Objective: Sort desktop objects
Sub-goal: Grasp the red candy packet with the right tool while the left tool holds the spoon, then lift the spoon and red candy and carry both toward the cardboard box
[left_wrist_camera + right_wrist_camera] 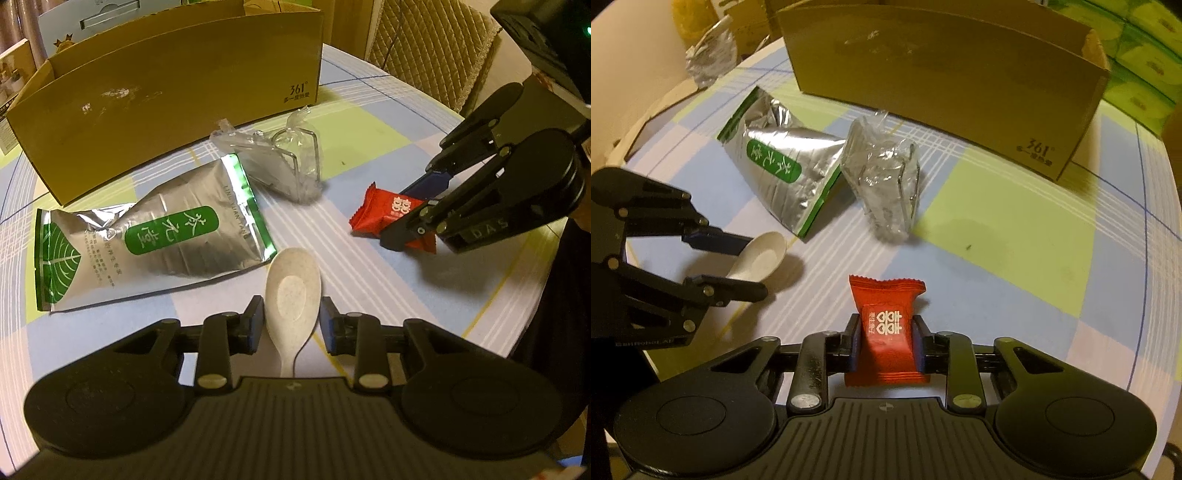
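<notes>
My left gripper (292, 319) straddles a cream plastic spoon (291, 291) lying on the checked tablecloth; the pads sit close on both sides of the bowl, with a small gap on the right. My right gripper (886, 332) has its pads against the sides of a red candy packet (889, 325), which rests on the table. The right gripper (417, 218) shows in the left wrist view over the red packet (384, 210). The left gripper (742, 266) shows in the right wrist view around the spoon (761, 258).
An open brown cardboard box (166, 92) stands at the back of the table. A silver and green foil pouch (147, 240) and a wire item in clear plastic wrap (284, 162) lie in front of it. A quilted chair (428, 48) stands behind.
</notes>
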A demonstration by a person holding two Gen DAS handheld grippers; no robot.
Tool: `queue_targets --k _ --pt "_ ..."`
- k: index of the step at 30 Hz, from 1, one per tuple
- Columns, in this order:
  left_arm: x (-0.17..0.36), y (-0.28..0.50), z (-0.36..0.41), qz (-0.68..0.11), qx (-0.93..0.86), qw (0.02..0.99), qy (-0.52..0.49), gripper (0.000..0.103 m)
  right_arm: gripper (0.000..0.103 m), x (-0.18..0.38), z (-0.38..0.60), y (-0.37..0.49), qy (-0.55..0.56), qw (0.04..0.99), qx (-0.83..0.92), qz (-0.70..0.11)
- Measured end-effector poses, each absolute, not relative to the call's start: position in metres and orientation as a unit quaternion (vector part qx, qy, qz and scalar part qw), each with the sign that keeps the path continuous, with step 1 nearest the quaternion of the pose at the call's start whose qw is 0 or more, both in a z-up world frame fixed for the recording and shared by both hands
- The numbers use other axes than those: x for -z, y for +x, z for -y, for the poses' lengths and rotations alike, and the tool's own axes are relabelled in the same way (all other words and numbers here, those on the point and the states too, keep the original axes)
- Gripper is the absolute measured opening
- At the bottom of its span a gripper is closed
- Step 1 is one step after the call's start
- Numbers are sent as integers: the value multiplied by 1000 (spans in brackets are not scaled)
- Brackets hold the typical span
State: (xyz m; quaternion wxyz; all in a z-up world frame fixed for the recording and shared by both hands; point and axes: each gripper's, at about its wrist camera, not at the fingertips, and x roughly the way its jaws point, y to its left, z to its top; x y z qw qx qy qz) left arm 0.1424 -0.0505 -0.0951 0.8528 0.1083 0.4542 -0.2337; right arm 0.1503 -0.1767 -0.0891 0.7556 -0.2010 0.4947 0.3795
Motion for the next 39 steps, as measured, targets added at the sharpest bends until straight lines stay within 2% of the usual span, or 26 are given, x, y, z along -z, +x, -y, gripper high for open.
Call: queue_targets --k 22,39 --pt "43 145 26 -424 220 877 51 26 24 39 178 146 -163 785 -376 -464" --pt "11 150 21 -399 214 890 46 26 24 9 181 146 -148 800 -378 -442"
